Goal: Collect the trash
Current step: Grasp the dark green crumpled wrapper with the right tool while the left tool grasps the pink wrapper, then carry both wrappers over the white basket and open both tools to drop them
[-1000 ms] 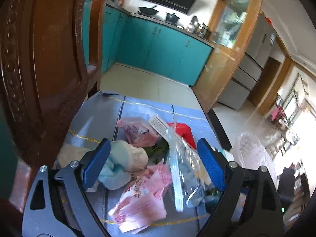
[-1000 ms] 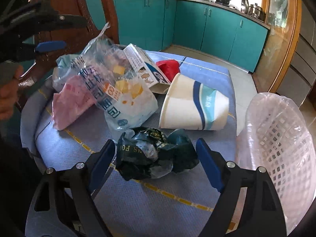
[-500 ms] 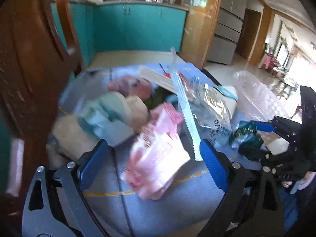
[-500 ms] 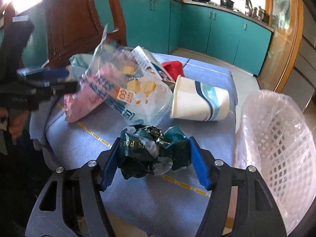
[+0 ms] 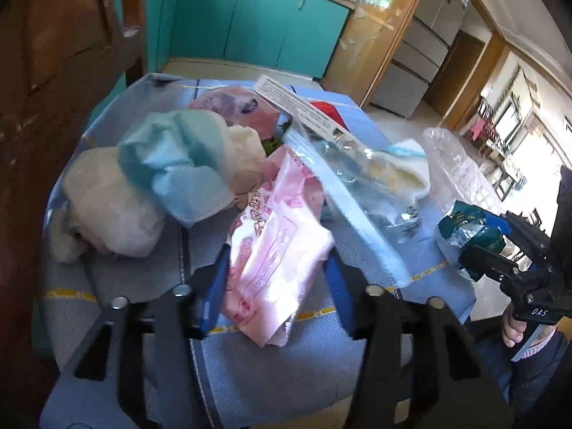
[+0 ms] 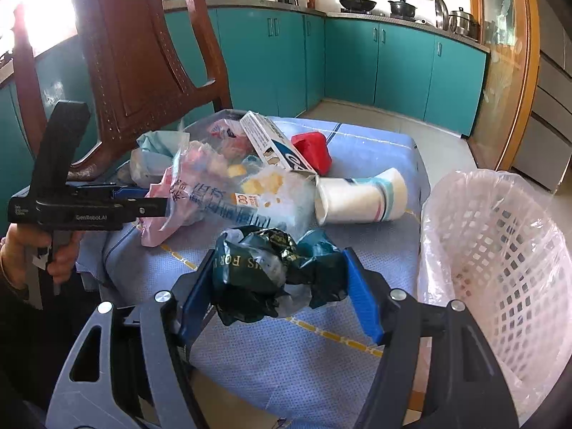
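Clamped in right gripper: crumpled dark green wrapper, lifted above blue cloth. White lined basket just to its right, mouth open. Left gripper jaws closing around pink packet, long axis running away between them.

Paper cup between trash pile and basket.
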Available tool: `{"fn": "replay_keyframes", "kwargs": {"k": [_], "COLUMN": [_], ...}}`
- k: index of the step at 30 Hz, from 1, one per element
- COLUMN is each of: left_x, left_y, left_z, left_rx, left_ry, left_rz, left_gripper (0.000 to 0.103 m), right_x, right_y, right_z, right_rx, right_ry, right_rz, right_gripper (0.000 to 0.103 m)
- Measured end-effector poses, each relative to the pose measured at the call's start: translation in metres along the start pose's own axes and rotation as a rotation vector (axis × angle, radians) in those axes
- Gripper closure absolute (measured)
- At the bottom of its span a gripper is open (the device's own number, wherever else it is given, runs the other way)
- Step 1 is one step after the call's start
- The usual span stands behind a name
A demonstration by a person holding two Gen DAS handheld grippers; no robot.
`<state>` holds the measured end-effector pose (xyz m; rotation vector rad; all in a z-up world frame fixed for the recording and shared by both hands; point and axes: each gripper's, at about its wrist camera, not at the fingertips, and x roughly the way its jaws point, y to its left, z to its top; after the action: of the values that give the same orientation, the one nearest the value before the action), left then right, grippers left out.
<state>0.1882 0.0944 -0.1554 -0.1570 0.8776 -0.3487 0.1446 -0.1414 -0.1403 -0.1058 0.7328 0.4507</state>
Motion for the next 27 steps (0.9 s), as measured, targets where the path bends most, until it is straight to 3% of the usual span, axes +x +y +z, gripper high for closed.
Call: {"fn": "replay_keyframes", "kwargs": {"k": [2,8,10,16,27], "left_x": [-0.007,-0.021,-0.032,-0.066,-0.102], "left_y": [0.001,-0.004,-0.011,-0.021,-0.038], "left_z": [-0.003,-0.019,-0.024,-0.037,-0.049], "left_rx": [-0.007,0.007,0.019,0.037,0.053], "left_ry": [-0.028,-0.083,-0.13,-0.247,-0.3], "left_rz": [0.007,0.078,0.134,0.204,0.177], "left_gripper": [0.07,0.084,0.084,0.085,0.085], "right_x": [-0.001,-0.003,-0.004,-0.012,-0.02], "right_y": [-0.001,-0.001,-0.001,-0.004,-0.008], "right_z": [0.0,0.0,0.001,0.003,0.005], "right_rx": [0.003,0.0,0.004,0.017,0.034], "right_ry": [-0.003,-0.01,-0.015,-0.048,-0.083], "right_rz": [-0.001,-0.015,-0.018,-0.022,-0.022], "right_gripper": [0.036,0.036,0.036,0.036,0.036]}}
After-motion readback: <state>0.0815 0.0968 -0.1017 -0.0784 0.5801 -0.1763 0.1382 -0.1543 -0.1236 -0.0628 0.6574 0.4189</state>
